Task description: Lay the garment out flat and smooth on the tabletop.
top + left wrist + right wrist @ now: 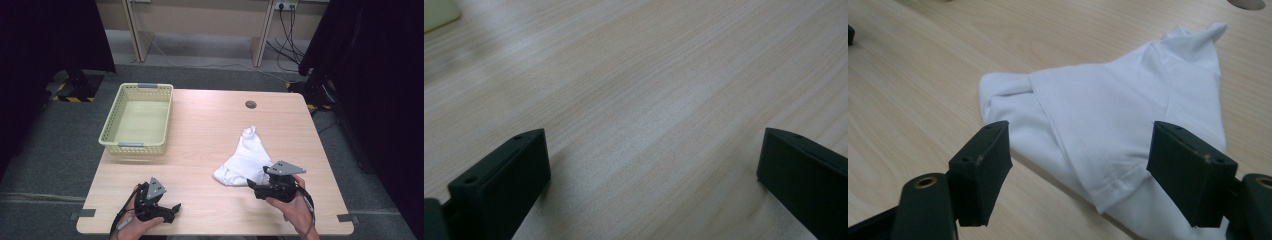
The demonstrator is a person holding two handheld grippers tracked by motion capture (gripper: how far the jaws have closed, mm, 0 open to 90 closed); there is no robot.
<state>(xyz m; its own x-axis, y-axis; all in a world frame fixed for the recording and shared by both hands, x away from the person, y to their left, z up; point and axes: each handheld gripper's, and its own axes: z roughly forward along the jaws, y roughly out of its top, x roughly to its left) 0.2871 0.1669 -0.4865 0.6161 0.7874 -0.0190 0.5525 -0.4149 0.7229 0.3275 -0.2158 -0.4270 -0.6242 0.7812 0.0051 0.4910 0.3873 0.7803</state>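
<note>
- So the right hand-held gripper (253,184) is sitting at the near edge of the white cloth (247,157), w/ its jaws wide apart and the hem between them. It's not pinching anything yet.
- Cloth is lying crumpled on the counter (210,135), right of the middle, well apart from the yellow basket (137,119) at the far left.
- Left hand-held gripper (172,209) is resting low by the near left edge, jaws wide open, nothing in them, just bare wood.
- Tip, I think: go for the thick folded hem (1113,182), not one thin layer, so it's not slipping out.
- Keep the jaws low & flat to the counter, push in a bit, then squeeze.
- Lift slowly so the cloth isn't dragging or falling.
</note>
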